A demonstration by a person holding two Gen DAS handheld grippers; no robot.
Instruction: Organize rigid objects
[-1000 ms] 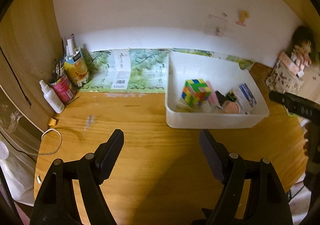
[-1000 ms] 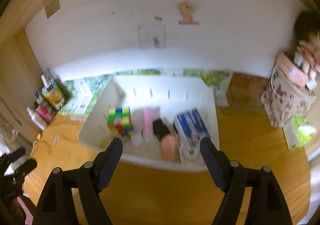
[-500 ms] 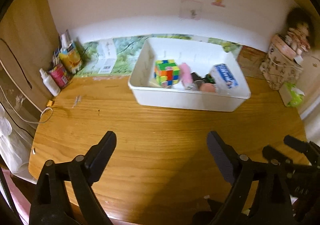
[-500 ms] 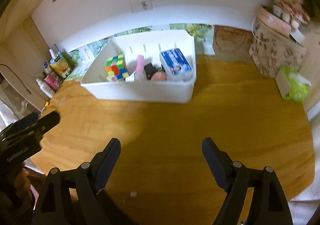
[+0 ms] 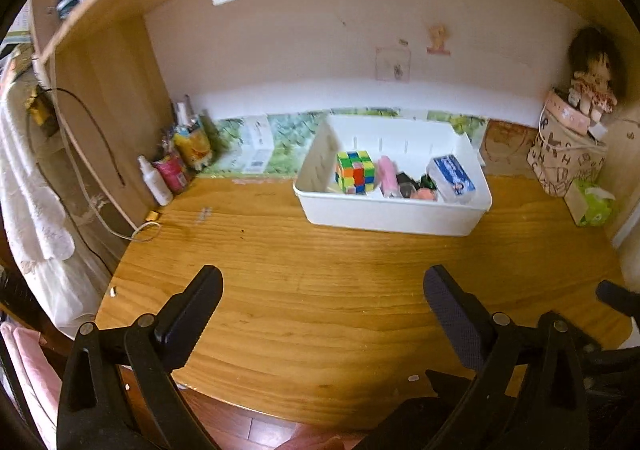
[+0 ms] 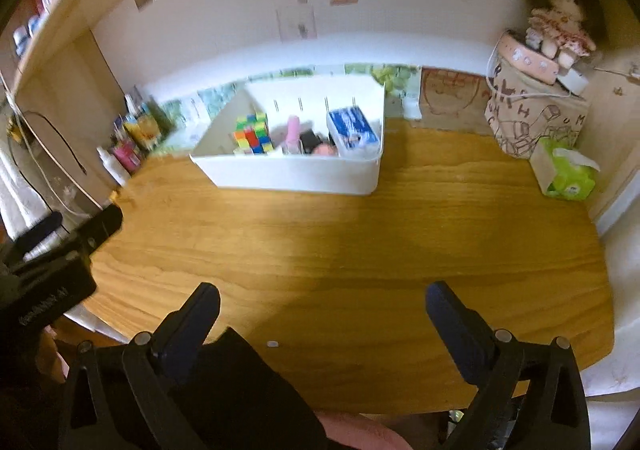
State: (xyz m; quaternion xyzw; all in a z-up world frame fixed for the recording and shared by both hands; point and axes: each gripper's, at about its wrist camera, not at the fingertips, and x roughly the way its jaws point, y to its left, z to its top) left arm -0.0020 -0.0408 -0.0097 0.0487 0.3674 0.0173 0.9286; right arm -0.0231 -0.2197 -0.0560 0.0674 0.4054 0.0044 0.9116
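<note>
While your left gripper [image 5: 322, 290] and right gripper [image 6: 322, 304] are spreading wide, empty:
white bin [image 5: 384, 215] is holding puzzle cube [image 5: 356, 171], pink tube [image 5: 388, 175], blue box [image 5: 452, 177].

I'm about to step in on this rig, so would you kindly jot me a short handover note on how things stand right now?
Left gripper: open, nothing between its jaws, which have just been opening; it is over bare desk.
Right gripper: open and empty too, jaws just widened.
White bin sits at the back of the desk, holding the colour cube, a pink item, a blue-and-white box and some small pieces too blurred to name.
Done: no loose task items show on the open desk.
Left: apparently nothing; check the bin's contents.
</note>
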